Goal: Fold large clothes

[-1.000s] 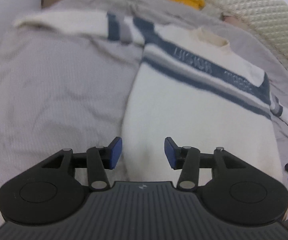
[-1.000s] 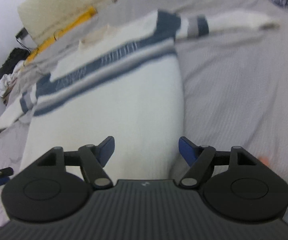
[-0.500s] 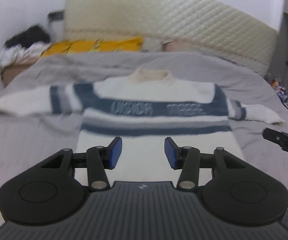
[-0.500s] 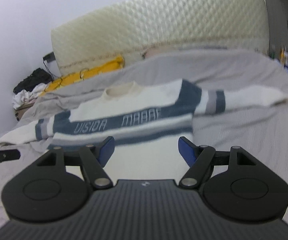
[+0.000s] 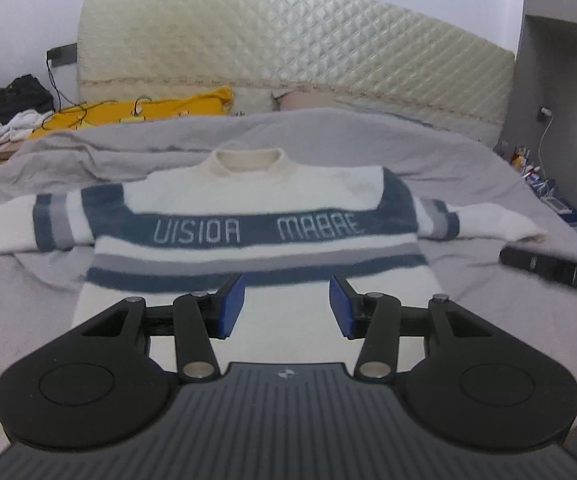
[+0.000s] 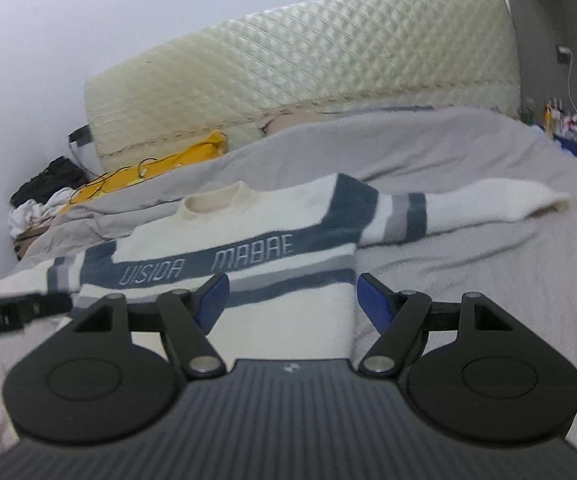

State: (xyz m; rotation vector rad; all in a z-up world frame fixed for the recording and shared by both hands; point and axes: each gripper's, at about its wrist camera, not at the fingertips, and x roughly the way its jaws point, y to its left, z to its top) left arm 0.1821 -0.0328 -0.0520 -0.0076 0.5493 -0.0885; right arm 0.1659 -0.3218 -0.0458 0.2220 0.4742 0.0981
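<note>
Left wrist view had swung up from a close look at the cloth to the whole sweater [image 5: 256, 216], lying flat on the bed [image 5: 28, 304], sleeves out, unfolded. My left gripper [image 5: 286, 310] and right gripper [image 6: 292, 300] both hung part-open and empty. Knit looked thick, fuzzy, cream with blue-grey stripes; the headboard [image 5: 288, 56] seemed quilted.

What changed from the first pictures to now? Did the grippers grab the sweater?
Both views swung up from close over the sweater to looking across the bed. Nothing was grabbed: left gripper and right gripper stayed open and empty. The sweater stayed spread flat.
</note>
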